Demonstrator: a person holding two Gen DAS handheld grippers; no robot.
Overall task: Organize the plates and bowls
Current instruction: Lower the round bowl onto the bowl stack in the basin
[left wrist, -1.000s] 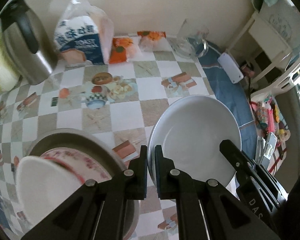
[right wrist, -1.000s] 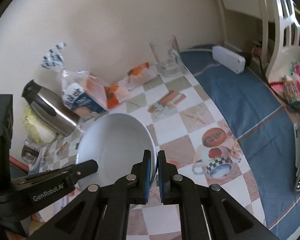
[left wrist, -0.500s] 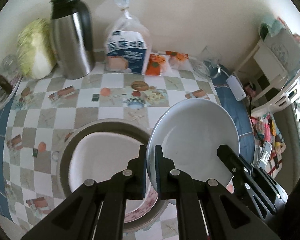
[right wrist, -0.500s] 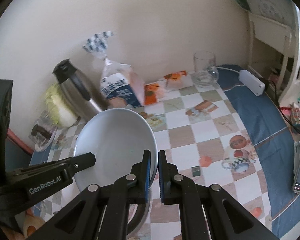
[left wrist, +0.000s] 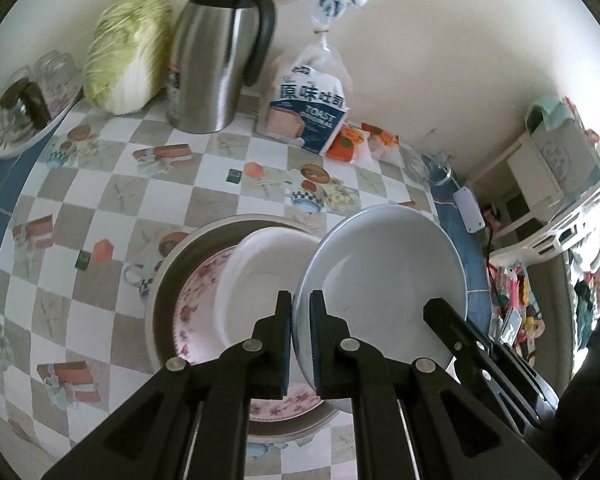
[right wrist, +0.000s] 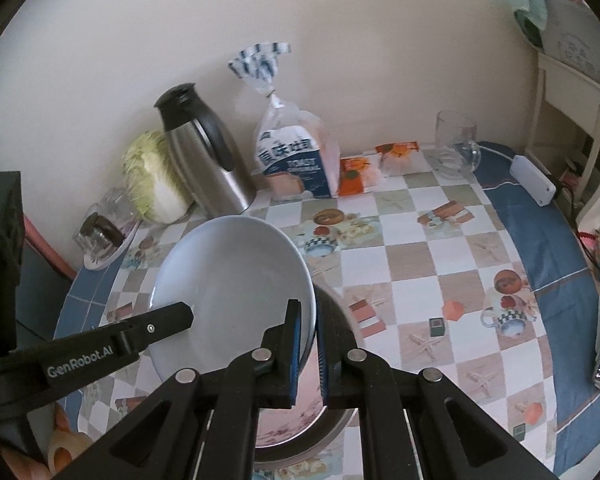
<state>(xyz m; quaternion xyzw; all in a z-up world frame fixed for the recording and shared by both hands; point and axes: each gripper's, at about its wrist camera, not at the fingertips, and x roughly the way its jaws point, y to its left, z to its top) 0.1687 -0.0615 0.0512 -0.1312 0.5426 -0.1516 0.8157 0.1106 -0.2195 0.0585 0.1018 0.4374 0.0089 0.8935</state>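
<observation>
Against the cream wall (right wrist: pixel 340 40), a checkered tablecloth (right wrist: pixel 412 240) carries groceries.

My left gripper (left wrist: pixel 300 312) and right gripper (right wrist: pixel 308 320) both point steeply downward, jaws nearly closed, each pinching a thin rim, I think on opposite sides, fingers angled toward each other.

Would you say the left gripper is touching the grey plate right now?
Touching. In the left wrist view, the left gripper has its jaws closed on the rim of the grey plate, with the rim pinched between both fingers.
</observation>
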